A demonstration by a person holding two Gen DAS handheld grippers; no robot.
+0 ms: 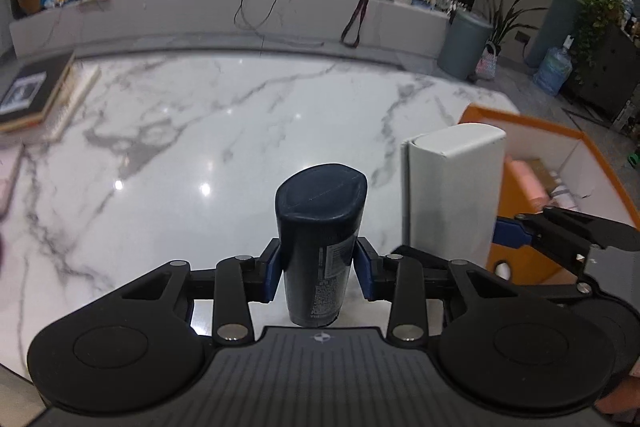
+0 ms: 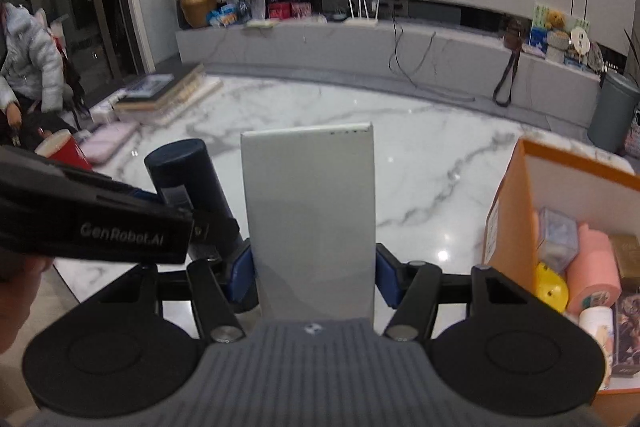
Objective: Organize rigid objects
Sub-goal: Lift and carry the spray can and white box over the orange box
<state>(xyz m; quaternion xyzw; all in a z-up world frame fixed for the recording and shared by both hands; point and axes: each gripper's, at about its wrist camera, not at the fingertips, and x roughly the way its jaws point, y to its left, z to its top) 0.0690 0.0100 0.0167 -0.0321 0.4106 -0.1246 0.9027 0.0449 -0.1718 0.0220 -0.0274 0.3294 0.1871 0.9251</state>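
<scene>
Left tongs [image 1: 319, 269] pinching dark navy oval plastic bottle [image 1: 320, 223] | right tongs [image 2: 316, 273] pinching tall white cardboard box [image 2: 310, 211] | above white marble surface [image 1: 200, 131]

Both views are fisheye, each looking forward and down along its own gripper's fingers, which fill the lower frame close up. The left wrist view faces across the marble table [image 1: 224, 131] to the long wall shelf [image 1: 240, 15] at the top; the orange box [image 1: 532, 163] sits at right. The right wrist view faces the same way, with that shelf [image 2: 360, 43] higher and the box [image 2: 516, 211] at right. They share the table [image 2: 432, 155], the dark bottle [image 1: 320, 223] [image 2: 180, 167], and the white carton [image 1: 452, 187] [image 2: 312, 215].
</scene>
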